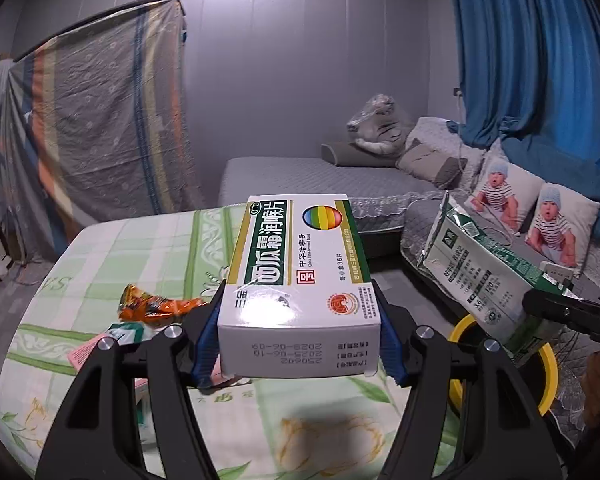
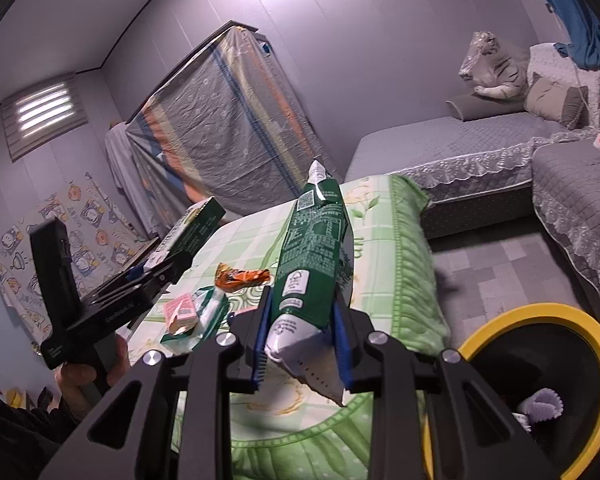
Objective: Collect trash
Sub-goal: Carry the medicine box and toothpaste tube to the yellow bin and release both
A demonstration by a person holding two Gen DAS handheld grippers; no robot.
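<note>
My left gripper (image 1: 300, 316) is shut on a white and green medicine box (image 1: 300, 264), held up above the green-checked bed cover (image 1: 140, 248). My right gripper (image 2: 302, 340) is shut on a green and white snack bag (image 2: 312, 264), which sticks up and away from the jaws. In the left wrist view that bag (image 1: 484, 276) hangs at the right, over the yellow-rimmed bin (image 1: 548, 372). The bin (image 2: 540, 380) sits low at the right, beside the bed, with white scraps inside. On the cover lie an orange wrapper (image 2: 240, 276), a pink small box (image 2: 180, 312) and a green-white packet (image 2: 196, 320).
A grey sofa bed (image 2: 480, 144) with cushions and a wrapped plush toy (image 2: 492, 68) runs along the far right. A cloth-draped cabinet (image 2: 220, 128) stands behind the bed. Blue curtains (image 1: 532, 60) hang at the right. Grey floor (image 2: 492, 264) lies between bed and sofa.
</note>
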